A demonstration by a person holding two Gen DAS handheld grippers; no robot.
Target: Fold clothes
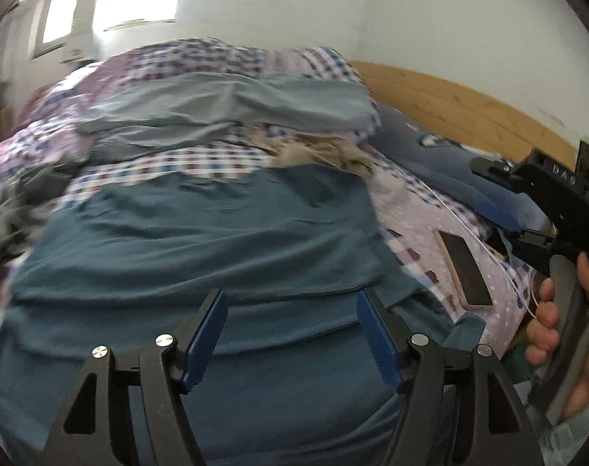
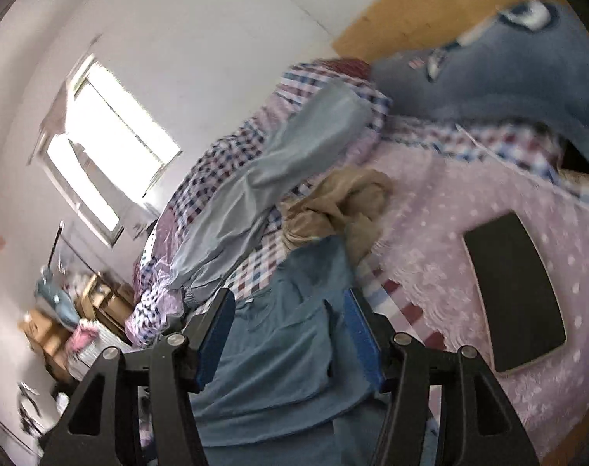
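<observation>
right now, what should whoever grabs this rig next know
Left gripper: open, empty, over the teal garment.
Right gripper: open, empty, pointed at the same garment's edge; a hand holds its grip.
Things: the teal garment lies spread on the bed with some layers already turned over. A grey-blue garment and a crumpled tan one lie behind it on the checked quilt. A phone lies on the sheet to the right.
Done: teal looks partly folded.
Left: finish teal, then grey-blue and tan.
</observation>
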